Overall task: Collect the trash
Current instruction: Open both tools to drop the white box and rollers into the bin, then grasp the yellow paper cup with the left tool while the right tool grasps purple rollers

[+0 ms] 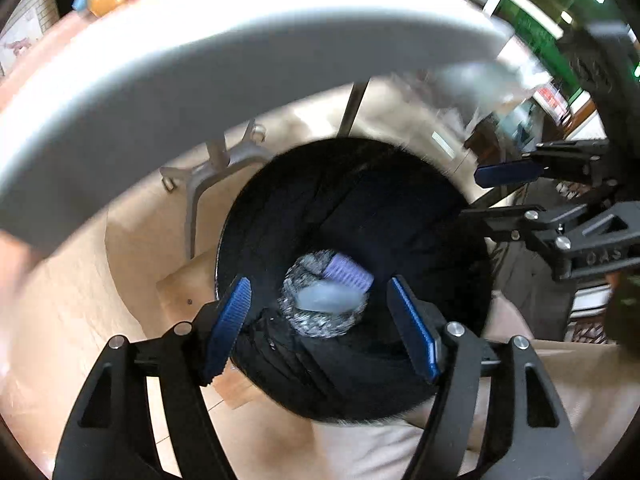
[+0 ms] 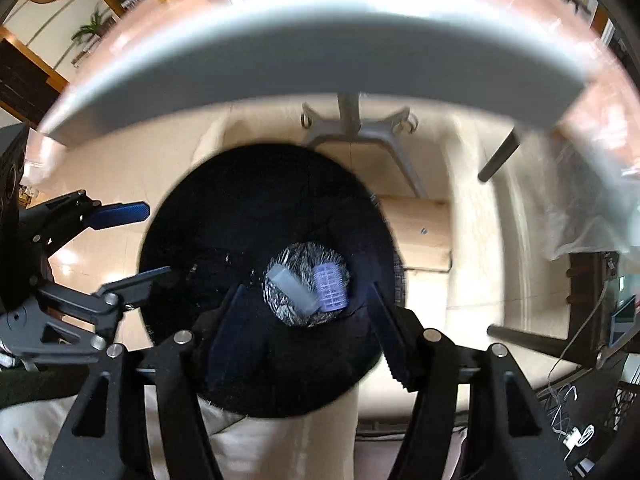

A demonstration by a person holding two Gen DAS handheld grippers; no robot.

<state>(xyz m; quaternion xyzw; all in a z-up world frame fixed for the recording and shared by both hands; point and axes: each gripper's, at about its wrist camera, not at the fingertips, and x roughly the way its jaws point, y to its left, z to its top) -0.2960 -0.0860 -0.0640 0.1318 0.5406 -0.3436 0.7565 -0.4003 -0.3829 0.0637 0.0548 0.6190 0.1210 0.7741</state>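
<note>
A black round bin (image 1: 400, 208) (image 2: 224, 216) stands on the floor below both grippers. At its bottom lie a purple ribbed roller-like piece (image 1: 349, 273) (image 2: 329, 283) and a translucent grey piece (image 1: 326, 299) (image 2: 291, 289) on a grey mesh base. My left gripper (image 1: 320, 320) is open and empty over the bin's near rim; it also shows at the left of the right wrist view (image 2: 148, 240). My right gripper (image 2: 306, 320) is open and empty over the bin; it shows at the right of the left wrist view (image 1: 480, 192).
A grey table edge (image 1: 200, 72) (image 2: 320, 52) arcs above the bin, close overhead. A chair base with castors (image 1: 216, 168) (image 2: 360, 128) stands on the pale wood floor behind the bin. Dark table legs (image 2: 500, 156) stand to the right. Clear plastic (image 2: 592, 216) hangs at right.
</note>
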